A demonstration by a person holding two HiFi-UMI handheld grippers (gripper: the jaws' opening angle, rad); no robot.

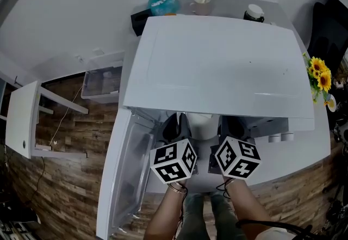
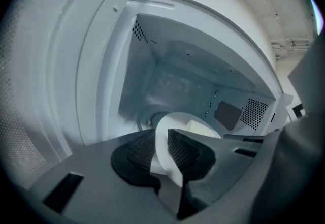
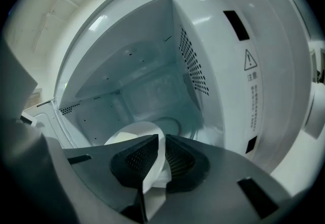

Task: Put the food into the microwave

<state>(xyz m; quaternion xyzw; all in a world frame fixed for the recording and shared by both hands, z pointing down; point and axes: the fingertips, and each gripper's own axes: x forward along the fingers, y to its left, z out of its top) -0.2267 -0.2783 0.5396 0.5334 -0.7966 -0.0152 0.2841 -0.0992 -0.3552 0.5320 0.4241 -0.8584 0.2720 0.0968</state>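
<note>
Snugly between fingers (image 2: 184, 151), white plate (image 2: 165, 130).

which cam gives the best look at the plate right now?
Left gripper view: the plate, with pale food on it, sits mid-frame, rim pinched by the left gripper. Right gripper view shows the right gripper pinching the other rim. Head view: just a white sliver below the microwave top.

Grey tongs (image 2: 161, 149), black pads (image 2: 139, 153), marker cubes (image 1: 174, 161)

Head view stares steeply down on the microwave (image 1: 217, 65); both gripper views sit close, sharing its cavity (image 3: 147, 81) at 12 o'clock, probably.
</note>
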